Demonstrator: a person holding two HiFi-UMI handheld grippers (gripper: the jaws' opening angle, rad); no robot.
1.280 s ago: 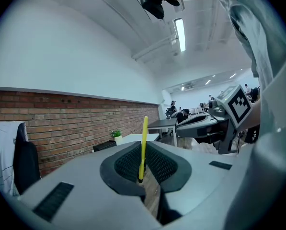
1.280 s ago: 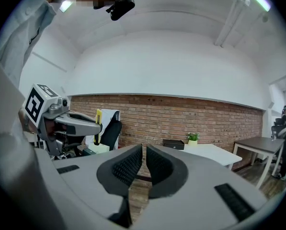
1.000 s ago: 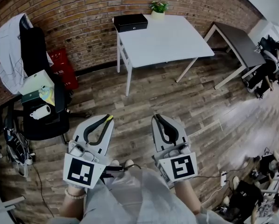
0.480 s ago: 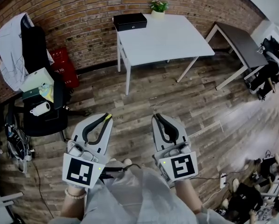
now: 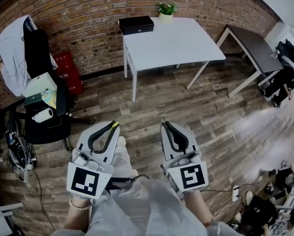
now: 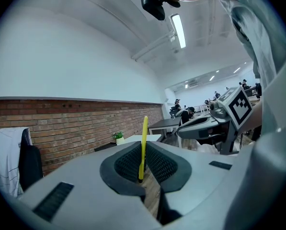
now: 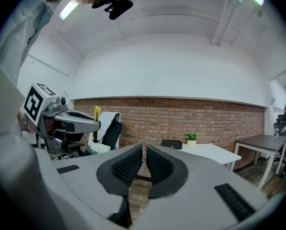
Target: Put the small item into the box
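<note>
Looking down, head view: the left gripper (image 5: 111, 128) and the right gripper (image 5: 167, 126) are side by side above the wooden floor (image 5: 186, 107), and both point forward.
Small item, head view: a thin yellow strip (image 5: 115, 124) comes out at the tips of the left gripper.
Box, head view: the black box (image 5: 137, 24) is on the far left corner of the white table (image 5: 176, 43), just beside the potted plant (image 5: 166, 9).
Direction, head view: the box lies straight ahead, well apart from both grippers and about midway between their lines, so I judge that the person must first come nearer to the table.
Left gripper view, jaws: the left gripper (image 6: 143, 167) is closed on the yellow strip (image 6: 143, 133), which is clamped at its lower end.
Left gripper view, long axis: the strip stands up along the jaws and reaches past their tips.
Left gripper view, target: the box (image 6: 106, 147) appears small and far, to the left of the strip, with the plant (image 6: 119, 137) beside it.
Right gripper view, jaws: the right gripper (image 7: 144, 164) has only a narrow gap between its pads, and nothing is in it.
Right gripper view, target: the box (image 7: 172, 144) is far ahead on the table (image 7: 212, 153), a little to the right of the jaws.
Carrying side: the left gripper has the item, so I judge that the placing belongs to it and that the right gripper is free.
</note>
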